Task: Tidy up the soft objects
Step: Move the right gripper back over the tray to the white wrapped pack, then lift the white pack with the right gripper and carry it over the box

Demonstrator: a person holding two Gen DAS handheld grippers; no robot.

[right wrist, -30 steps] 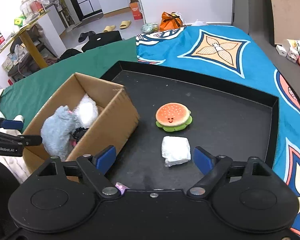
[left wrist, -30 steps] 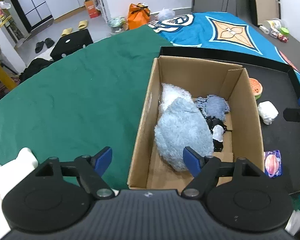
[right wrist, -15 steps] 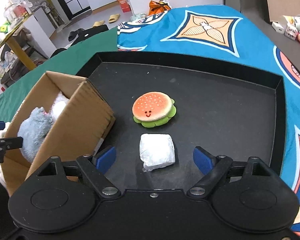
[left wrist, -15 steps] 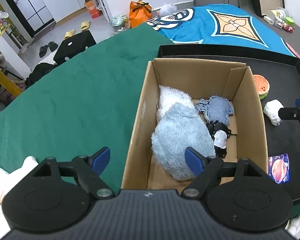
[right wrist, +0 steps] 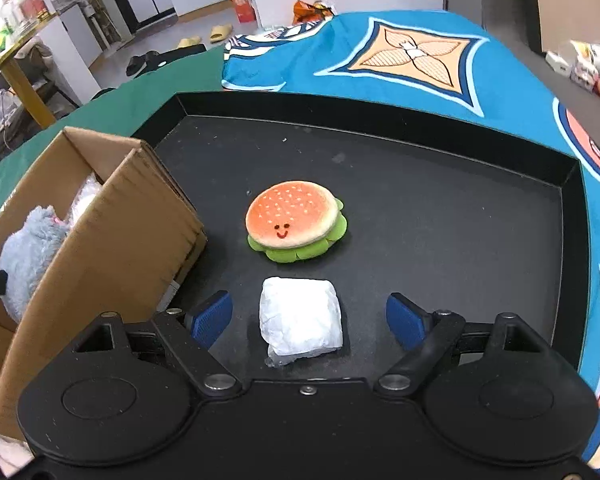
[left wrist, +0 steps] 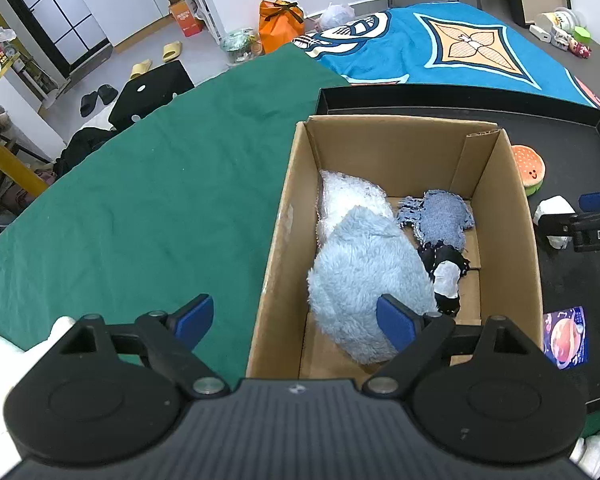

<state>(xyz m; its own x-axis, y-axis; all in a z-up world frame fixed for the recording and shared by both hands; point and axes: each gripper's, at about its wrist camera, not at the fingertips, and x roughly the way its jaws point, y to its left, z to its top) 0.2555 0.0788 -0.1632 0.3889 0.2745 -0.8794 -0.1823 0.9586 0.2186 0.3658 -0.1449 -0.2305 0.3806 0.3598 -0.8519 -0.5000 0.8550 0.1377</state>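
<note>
Box on the left, tray on the right, both grippers empty
Left gripper [left wrist: 296,322] hangs over the cardboard box [left wrist: 278,236] near wall, jaws opening on nothing; right gripper [right wrist: 308,314] closes around, not touching, the white packet [right wrist: 300,322] on the black tray [right wrist: 572,208], burger toy [right wrist: 294,224] just beyond, bare floor to the right

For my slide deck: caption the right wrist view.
Right gripper closing around a white soft packet on the black tray, burger plush beyond.
</note>
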